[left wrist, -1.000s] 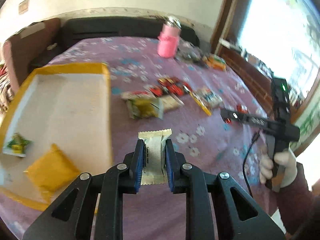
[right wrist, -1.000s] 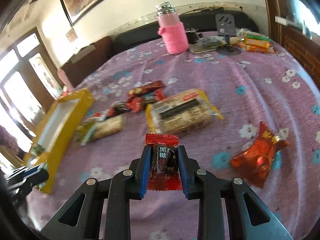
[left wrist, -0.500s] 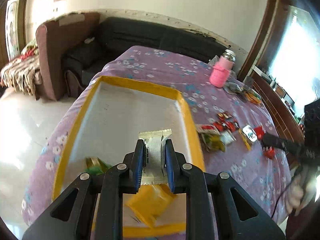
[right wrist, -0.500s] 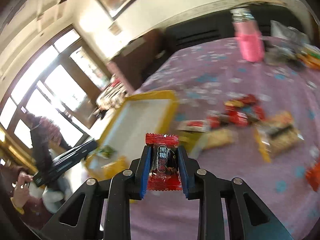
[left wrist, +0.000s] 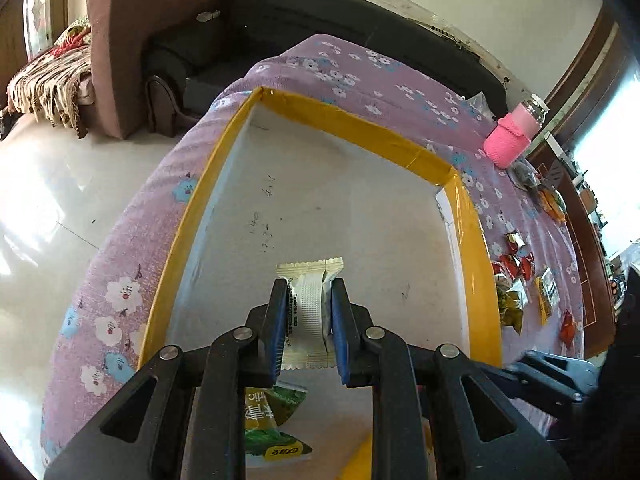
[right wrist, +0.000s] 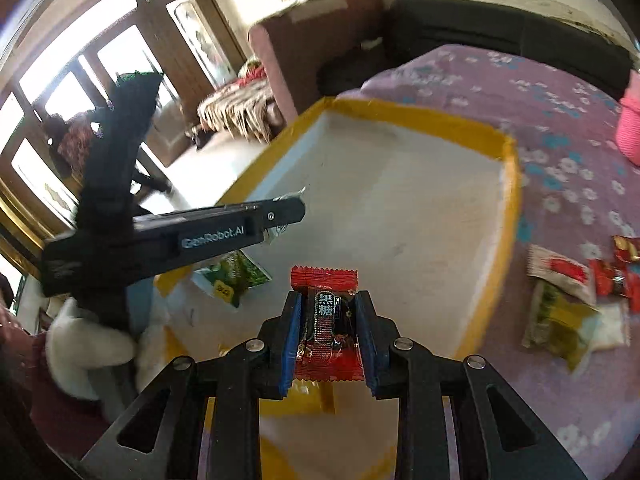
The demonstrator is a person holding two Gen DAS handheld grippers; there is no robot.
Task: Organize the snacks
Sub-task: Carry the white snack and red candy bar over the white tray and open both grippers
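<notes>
Yellow tape is edging the white tray (left wrist: 362,132) that is lying on the purple flowered cloth (left wrist: 360,72) of the worktop, and you are holding both tools over it. Your left gripper (left wrist: 308,326) is pinching a white snack packet (left wrist: 310,312) upright between its blue pads, jaws pressed against the packet's sides, above the middle of the tray floor. Beneath it, at the near end of the tray, a green packet (left wrist: 272,420) is lying flat, with a yellow packet (left wrist: 360,460) partly showing just to its right. Your right gripper (right wrist: 328,338) is gripping a red candy wrapper (right wrist: 326,320) the same way, jaws closed on it, hovering over the tray's near right part. In the right wrist view your gloved left hand (right wrist: 88,344) is showing at the left. Loose snacks (right wrist: 576,292) are waiting on the cloth to the right of the tray, and a pink bottle (left wrist: 510,140) is standing far right.
</notes>
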